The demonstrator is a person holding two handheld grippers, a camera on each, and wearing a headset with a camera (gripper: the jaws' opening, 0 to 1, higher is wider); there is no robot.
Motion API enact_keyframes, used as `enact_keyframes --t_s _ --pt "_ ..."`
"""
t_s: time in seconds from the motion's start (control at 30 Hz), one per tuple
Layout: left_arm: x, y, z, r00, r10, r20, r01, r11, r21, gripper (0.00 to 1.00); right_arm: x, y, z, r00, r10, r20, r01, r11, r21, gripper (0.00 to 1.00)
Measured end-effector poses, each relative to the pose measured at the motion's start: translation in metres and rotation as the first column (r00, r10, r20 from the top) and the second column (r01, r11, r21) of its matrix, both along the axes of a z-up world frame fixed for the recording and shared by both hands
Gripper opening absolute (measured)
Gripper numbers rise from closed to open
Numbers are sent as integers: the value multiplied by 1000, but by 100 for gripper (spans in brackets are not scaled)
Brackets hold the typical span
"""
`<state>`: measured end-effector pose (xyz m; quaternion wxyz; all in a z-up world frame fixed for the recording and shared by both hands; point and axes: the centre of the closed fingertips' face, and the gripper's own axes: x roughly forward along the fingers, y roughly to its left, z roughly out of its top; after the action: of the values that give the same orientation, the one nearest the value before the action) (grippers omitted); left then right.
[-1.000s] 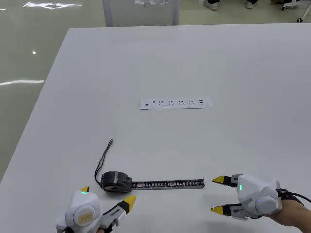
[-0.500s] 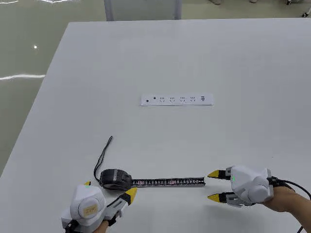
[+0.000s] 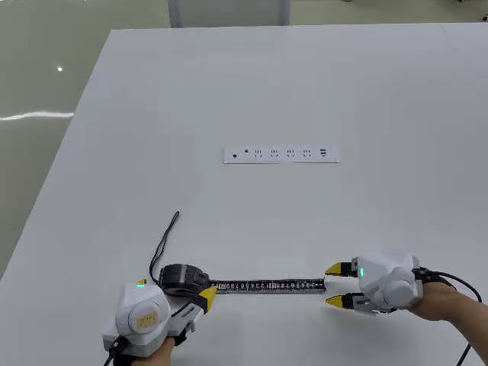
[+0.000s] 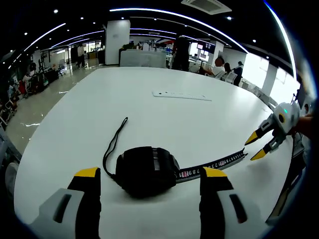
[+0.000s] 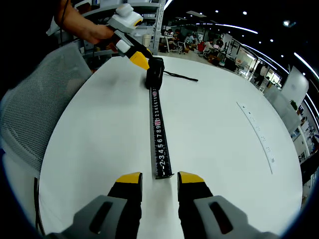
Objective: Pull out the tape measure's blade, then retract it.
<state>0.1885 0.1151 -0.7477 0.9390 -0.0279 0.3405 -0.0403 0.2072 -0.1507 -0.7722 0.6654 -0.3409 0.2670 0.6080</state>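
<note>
A black tape measure case (image 3: 183, 279) lies near the table's front edge, its wrist cord (image 3: 163, 245) trailing toward the back left. The dark blade (image 3: 267, 287) is drawn out flat to the right. My left gripper (image 3: 174, 293) is open, one yellow tip on each side of the case (image 4: 147, 170), with gaps showing. My right gripper (image 3: 333, 285) is open with its tips just past the blade's end. In the right gripper view the blade end (image 5: 162, 173) sits right in front of the gap of that gripper (image 5: 160, 178), not clamped.
A white power strip (image 3: 280, 154) lies at the table's middle. The white table's left edge (image 3: 57, 179) drops to a glossy floor. A grey mesh chair (image 5: 30, 124) stands by the near edge.
My right gripper has moved left up to the blade's end and its jaws have narrowed. The left gripper has crept forward around the case. Case and blade have stayed put.
</note>
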Motion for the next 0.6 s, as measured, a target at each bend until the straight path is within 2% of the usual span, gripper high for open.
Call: enact_keyframes --t_s 0.4,0.6 --pt "3 -2 -3 1000 8 -13 -8 1000 3 77 6 4 -22 999 29 -39 -30 1000 -2 21" --pt "5 -2 -5 1000 12 -19 -12 1000 1 76 6 5 -24 998 36 -51 -37 999 -4 18"
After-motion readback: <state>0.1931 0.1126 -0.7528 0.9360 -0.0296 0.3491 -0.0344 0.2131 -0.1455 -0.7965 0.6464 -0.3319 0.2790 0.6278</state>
